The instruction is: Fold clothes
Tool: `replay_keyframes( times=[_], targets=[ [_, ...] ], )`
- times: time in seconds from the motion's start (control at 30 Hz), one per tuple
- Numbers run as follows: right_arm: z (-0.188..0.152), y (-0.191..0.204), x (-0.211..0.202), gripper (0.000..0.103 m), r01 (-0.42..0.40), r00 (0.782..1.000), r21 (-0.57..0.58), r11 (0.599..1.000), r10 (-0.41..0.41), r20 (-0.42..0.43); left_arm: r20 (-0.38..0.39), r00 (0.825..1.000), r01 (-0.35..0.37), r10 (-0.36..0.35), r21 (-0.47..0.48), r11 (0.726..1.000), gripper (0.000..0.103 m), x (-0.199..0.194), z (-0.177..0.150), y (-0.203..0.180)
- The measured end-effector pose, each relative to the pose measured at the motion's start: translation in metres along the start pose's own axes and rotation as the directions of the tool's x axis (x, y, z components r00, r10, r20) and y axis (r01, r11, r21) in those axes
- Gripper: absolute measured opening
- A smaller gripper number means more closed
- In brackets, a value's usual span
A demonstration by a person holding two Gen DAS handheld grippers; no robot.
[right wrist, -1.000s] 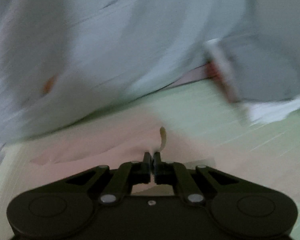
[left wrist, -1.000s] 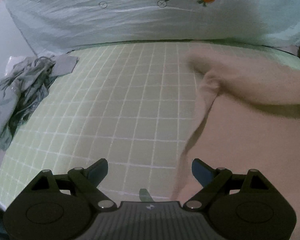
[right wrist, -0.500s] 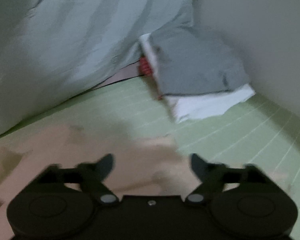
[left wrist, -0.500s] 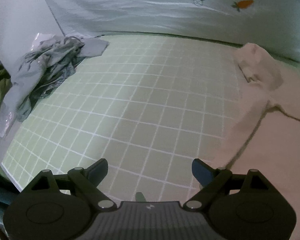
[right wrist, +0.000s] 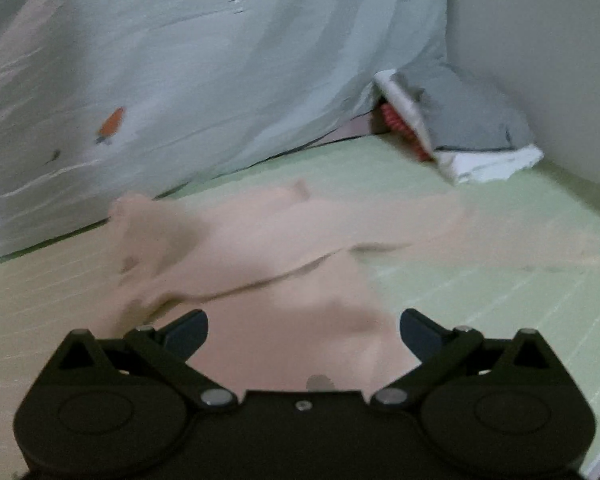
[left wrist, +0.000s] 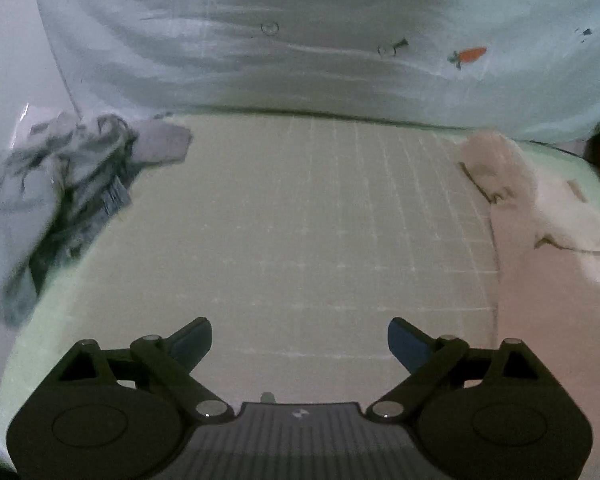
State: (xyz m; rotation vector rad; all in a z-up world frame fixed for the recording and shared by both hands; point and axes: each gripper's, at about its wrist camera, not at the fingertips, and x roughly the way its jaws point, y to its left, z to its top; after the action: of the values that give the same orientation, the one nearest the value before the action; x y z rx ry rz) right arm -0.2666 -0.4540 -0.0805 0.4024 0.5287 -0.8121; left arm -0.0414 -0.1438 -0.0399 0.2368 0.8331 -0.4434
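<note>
A pale pink garment (right wrist: 284, 256) lies spread on the green checked mat (right wrist: 480, 292), with one sleeve folded across its body. In the left wrist view it lies along the right edge (left wrist: 540, 280). My right gripper (right wrist: 304, 332) is open and empty, low over the garment's body. My left gripper (left wrist: 300, 340) is open and empty over the bare mat (left wrist: 284, 220), left of the garment.
A heap of grey crumpled clothes (left wrist: 60, 184) lies at the mat's far left. A pale blue carrot-print quilt (left wrist: 320, 52) rises along the back. Folded grey and white clothes (right wrist: 472, 136) are stacked at the back right by a wall (right wrist: 540, 48).
My right gripper let go of the pink garment's edge and opened; the garment now lies flat. My left gripper swung left, away from the garment, and stays open.
</note>
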Motion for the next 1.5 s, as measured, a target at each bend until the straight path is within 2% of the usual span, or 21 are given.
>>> replay_keyframes(
  times=[0.17,0.3,0.37,0.47,0.53,0.57,0.63,0.67,0.9,1.13,1.2,1.37,1.43,1.5],
  targets=[
    [-0.034,0.071,-0.013,0.103,-0.065,0.996,-0.019,0.998,0.063,-0.065,-0.014,1.000,0.027,-0.027,0.014,1.000,0.095,0.000,-0.004,0.047],
    [-0.052,0.119,-0.021,0.102,-0.082,0.991,-0.105,0.991,0.069,-0.115,-0.032,0.999,0.034,-0.034,0.002,0.999,0.095,0.001,-0.009,0.077],
    [-0.060,0.136,-0.024,0.093,-0.106,0.986,-0.137,0.985,0.087,-0.139,-0.041,0.999,0.036,-0.036,-0.003,0.999,0.095,0.002,-0.012,0.088],
    [-0.073,0.151,-0.027,0.073,-0.137,0.978,-0.170,0.976,0.106,-0.179,-0.053,0.998,0.037,-0.037,-0.008,0.999,0.095,0.005,-0.016,0.100],
    [-0.079,0.156,-0.028,0.040,-0.162,0.971,-0.180,0.970,0.124,-0.204,-0.057,0.998,0.040,-0.040,-0.013,0.999,0.095,0.006,-0.017,0.105],
    [-0.081,0.157,-0.028,0.034,-0.176,0.967,-0.177,0.968,0.136,-0.216,-0.059,0.997,0.042,-0.043,-0.017,0.999,0.095,0.007,-0.017,0.107],
    [-0.085,0.159,-0.028,0.009,-0.203,0.958,-0.171,0.964,0.160,-0.239,-0.059,0.997,0.050,-0.051,-0.023,0.998,0.095,0.008,-0.016,0.107],
    [-0.084,0.157,-0.030,0.003,-0.211,0.957,-0.166,0.963,0.169,-0.235,-0.056,0.997,0.055,-0.056,-0.023,0.998,0.095,0.008,-0.015,0.106],
    [-0.063,0.129,-0.044,0.003,-0.233,0.962,-0.180,0.956,0.201,-0.183,-0.048,0.994,0.095,-0.095,-0.005,0.995,0.095,0.010,-0.013,0.083],
    [-0.031,0.057,-0.038,0.003,-0.144,0.979,-0.133,0.981,0.122,-0.165,-0.054,0.990,0.130,-0.131,-0.011,0.991,0.095,0.013,-0.010,0.051],
    [-0.028,0.039,-0.028,0.007,-0.109,0.980,-0.117,0.987,0.087,-0.178,-0.058,0.989,0.138,-0.138,-0.004,0.990,0.095,0.013,-0.010,0.041],
    [-0.042,0.031,-0.016,0.012,-0.061,0.973,-0.164,0.985,0.022,-0.231,-0.061,0.989,0.137,-0.134,0.051,0.989,0.095,0.009,-0.013,0.020],
    [-0.049,0.030,-0.015,0.020,-0.047,0.970,-0.174,0.984,0.003,-0.242,-0.063,0.990,0.130,-0.125,0.071,0.989,0.095,0.008,-0.014,0.016],
    [-0.057,0.032,-0.016,0.024,-0.040,0.969,-0.175,0.984,-0.004,-0.248,-0.066,0.991,0.122,-0.116,0.087,0.989,0.095,0.008,-0.015,0.014]
  ],
)
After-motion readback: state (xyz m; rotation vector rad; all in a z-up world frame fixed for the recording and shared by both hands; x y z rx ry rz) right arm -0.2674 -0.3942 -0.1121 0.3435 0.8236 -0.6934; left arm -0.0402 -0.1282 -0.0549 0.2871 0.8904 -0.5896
